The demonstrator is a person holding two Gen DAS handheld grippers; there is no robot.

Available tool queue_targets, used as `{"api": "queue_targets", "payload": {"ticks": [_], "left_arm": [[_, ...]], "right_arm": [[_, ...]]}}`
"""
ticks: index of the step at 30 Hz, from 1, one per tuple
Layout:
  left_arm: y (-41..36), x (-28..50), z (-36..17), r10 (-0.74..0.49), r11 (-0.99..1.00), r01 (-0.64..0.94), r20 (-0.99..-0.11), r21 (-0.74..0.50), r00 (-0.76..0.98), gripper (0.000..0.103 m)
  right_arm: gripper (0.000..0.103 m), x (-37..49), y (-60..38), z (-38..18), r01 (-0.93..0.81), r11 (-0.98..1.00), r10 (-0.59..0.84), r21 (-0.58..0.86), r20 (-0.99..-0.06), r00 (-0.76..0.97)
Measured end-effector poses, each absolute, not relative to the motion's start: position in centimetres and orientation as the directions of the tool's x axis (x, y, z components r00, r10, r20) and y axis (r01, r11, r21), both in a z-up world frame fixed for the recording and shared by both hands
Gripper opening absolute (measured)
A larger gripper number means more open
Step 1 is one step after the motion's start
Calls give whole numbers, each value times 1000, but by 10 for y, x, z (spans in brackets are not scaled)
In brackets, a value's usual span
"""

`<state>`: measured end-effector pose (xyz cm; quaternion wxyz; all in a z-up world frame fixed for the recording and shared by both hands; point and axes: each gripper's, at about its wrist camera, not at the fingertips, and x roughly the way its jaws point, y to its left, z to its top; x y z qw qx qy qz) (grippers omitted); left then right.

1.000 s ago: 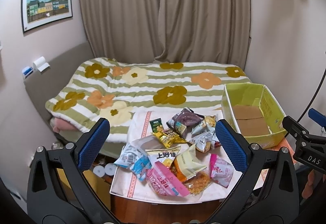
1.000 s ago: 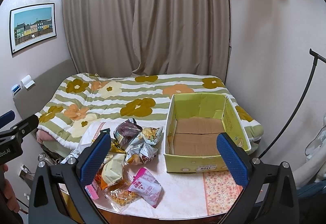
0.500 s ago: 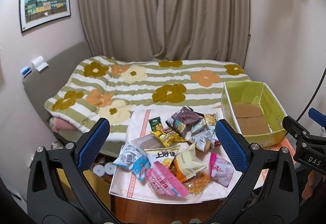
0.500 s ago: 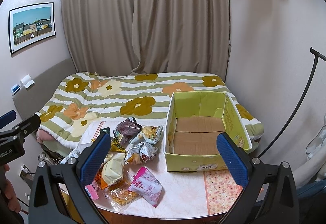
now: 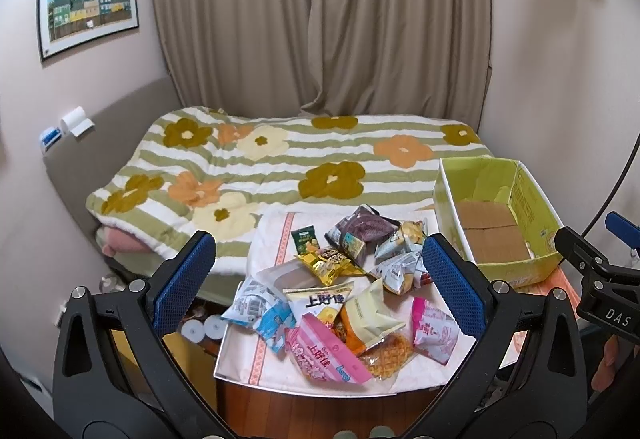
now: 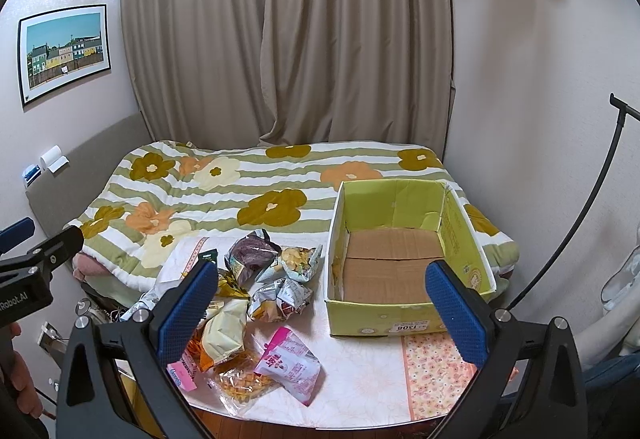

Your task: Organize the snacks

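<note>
A pile of snack packets (image 5: 340,295) lies on a small cloth-covered table (image 5: 248,363); it also shows in the right wrist view (image 6: 260,299). It includes a pink packet (image 6: 289,359), a purple bag (image 6: 253,252) and a cream bag (image 6: 224,331). An empty yellow-green cardboard box (image 6: 404,315) stands on the table to the right of the pile, and shows in the left wrist view (image 5: 536,231). My left gripper (image 5: 320,279) is open and empty, held above the pile. My right gripper (image 6: 320,299) is open and empty, held above the table between pile and box.
A bed with a flower-striped quilt (image 5: 280,167) lies right behind the table. Curtains (image 6: 288,39) hang behind it. A wall is close on the right, with a dark curved stand (image 6: 580,223). The table's front edge (image 6: 320,427) is near me.
Both views have drifted slightly; the scene sits a little lower and nearer in the left view. Nothing on the table has moved and both grippers stay open.
</note>
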<state>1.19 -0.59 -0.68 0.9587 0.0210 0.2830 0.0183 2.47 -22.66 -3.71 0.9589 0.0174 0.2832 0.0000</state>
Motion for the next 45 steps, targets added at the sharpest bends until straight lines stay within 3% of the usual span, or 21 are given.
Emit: {"api": "queue_targets", "payload": {"ticks": [32,38,45], "left_arm": [[-5,11,-15,43,999,-22,-557,44,829,103],[8,30,-21,38,999,-24,-620,31,784,103],[31,47,-76,14,1000,-28,-744,-5,668,103]], "right_arm": [[103,26,-226,-39,9,999,15,41,-547,837],[103,28,-217,-49,-3,998,44,70,-592,805],[103,37,-205,-100,-94,994,106,55,-690,716]]}}
